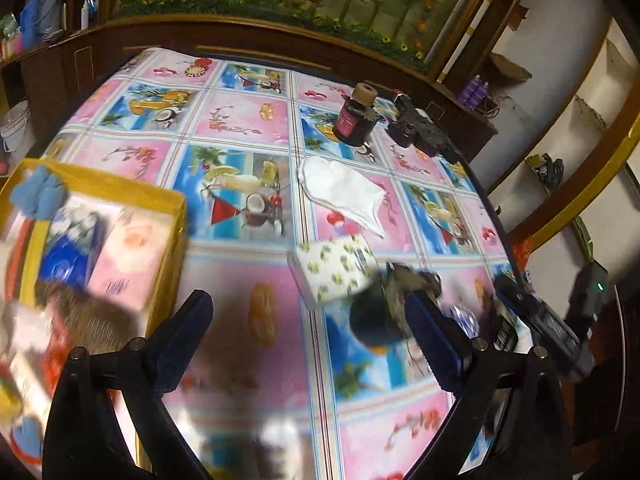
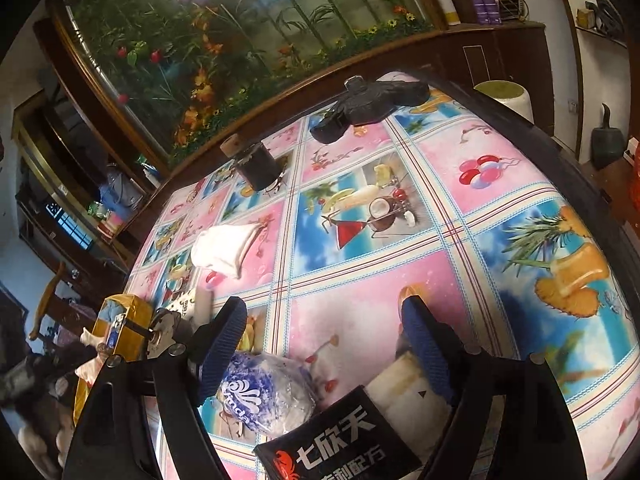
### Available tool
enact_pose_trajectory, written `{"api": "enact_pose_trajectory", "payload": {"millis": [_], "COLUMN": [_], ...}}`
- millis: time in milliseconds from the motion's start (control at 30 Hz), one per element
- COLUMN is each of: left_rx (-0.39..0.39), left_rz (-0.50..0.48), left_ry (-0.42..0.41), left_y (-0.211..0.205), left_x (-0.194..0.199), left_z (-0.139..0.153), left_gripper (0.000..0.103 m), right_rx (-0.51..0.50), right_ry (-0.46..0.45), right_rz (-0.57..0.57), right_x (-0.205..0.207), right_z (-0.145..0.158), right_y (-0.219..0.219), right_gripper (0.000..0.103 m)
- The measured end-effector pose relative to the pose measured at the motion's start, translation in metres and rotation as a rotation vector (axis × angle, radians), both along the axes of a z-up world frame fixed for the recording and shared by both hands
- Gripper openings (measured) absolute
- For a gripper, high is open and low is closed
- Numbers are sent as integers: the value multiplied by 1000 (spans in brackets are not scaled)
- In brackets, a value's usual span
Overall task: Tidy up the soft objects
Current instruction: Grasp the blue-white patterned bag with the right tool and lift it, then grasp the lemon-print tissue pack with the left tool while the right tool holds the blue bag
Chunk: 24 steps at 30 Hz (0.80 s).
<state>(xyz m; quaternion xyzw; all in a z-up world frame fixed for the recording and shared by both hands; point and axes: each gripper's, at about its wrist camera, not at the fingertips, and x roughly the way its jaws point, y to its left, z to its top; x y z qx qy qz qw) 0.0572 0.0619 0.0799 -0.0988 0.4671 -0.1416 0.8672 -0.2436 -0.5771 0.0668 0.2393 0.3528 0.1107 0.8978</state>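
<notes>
My left gripper [image 1: 306, 326] is open and empty above the patterned tablecloth. To its left a yellow box [image 1: 120, 190] holds soft items: a blue cloth [image 1: 38, 194], pink and blue tissue packs, something brown and furry. A tissue pack with green print [image 1: 334, 270] and a white cloth [image 1: 346, 192] lie ahead on the table. My right gripper [image 2: 324, 332] is open and empty over a blue-and-white plastic bag [image 2: 266, 394] and a black packet with Chinese characters [image 2: 340, 446]. The white cloth also shows in the right wrist view [image 2: 222, 252], as does the yellow box [image 2: 124, 322].
A dark jar with a tape roll on top [image 1: 356, 118] and a black device [image 1: 420, 128] stand at the far right. A dark round object [image 1: 374, 316] sits beside my left gripper's right finger. The table edge [image 1: 496, 216] runs along the right. A wooden cabinet stands behind.
</notes>
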Motion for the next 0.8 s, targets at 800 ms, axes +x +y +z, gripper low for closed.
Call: {"api": "enact_pose_trajectory", "payload": {"millis": [800], "left_rx": [350], "left_rz": [-67], "left_ry": [251], "left_y": [-38], "left_x": [84], "left_z": [-61], "left_gripper": [98], "right_rx": [-14], "right_ry": [32], "right_rz": [-14], "right_x": [9], "right_z": [-4], "right_y": [-1], "right_gripper": [82]}}
